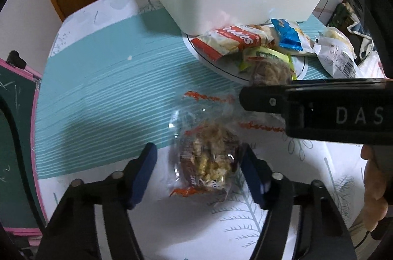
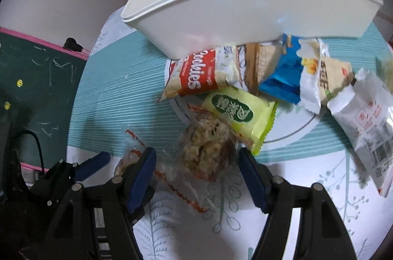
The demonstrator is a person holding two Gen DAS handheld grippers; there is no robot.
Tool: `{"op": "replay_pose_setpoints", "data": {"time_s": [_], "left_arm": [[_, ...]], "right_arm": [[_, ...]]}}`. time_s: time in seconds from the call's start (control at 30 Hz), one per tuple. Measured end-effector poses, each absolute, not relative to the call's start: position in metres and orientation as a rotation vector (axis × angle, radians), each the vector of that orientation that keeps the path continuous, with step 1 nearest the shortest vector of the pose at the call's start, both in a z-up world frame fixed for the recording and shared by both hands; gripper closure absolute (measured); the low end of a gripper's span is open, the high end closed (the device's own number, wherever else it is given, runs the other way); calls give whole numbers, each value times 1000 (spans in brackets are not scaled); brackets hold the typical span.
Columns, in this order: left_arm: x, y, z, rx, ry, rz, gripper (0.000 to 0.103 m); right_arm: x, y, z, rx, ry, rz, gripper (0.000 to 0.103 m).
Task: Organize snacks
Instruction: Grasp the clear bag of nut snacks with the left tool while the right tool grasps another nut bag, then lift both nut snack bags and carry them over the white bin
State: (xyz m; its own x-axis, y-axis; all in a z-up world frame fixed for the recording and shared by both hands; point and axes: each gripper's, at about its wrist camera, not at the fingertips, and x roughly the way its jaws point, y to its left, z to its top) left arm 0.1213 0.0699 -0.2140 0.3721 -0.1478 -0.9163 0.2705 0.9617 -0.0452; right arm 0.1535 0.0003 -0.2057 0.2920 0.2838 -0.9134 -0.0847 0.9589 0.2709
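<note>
A clear-wrapped crumbly snack with orange print (image 1: 208,159) lies on the tablecloth between the blue pads of my left gripper (image 1: 199,174). The right pad sits at its wrapper and the left pad stands clear, so the jaws are open. A second clear-wrapped snack (image 2: 208,149) lies at the plate's near edge between the pads of my right gripper (image 2: 197,176), also open, with gaps on both sides. Its black body (image 1: 319,110) crosses the left wrist view. The white bin (image 1: 221,2) (image 2: 245,14) stands behind, with a few packets inside.
A white plate (image 2: 294,127) in front of the bin carries a red cookie packet (image 2: 194,78), a green packet (image 2: 238,115) and a blue packet (image 2: 282,80). A white packet (image 2: 368,132) lies to the right. A pink-framed chalkboard (image 2: 36,78) stands left of the table.
</note>
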Motion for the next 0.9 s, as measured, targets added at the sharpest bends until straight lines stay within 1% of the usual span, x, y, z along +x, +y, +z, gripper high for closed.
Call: {"op": "replay_pose_setpoints", "data": {"time_s": [0.03,0.07,0.1,0.17,0.23,0.57,0.9], "left_arm": [[123,71,-216,118,1165,-269,47],[123,70,-215,123,1160,-262,50],[123,70,-215,127,1160,-260,51],[123,69,-214,122,1154,-262,56],[123,69,-214,120,1152,-260,58],[111,69,-207,80,1135,-204,59],[94,56,-167,5,1059,-206,59]], "right_arm": [[154,2,-206,173,1250,246,41],[154,4,-206,158,1244,241,50],[154,5,-206,135,1237,230,61],[156,3,-206,143,1234,244,62],[154,1,-206,147,1229,256,62],[124,-24,-196,83,1202,288,63],[92,-53,-154,76,1068,300,63]]}}
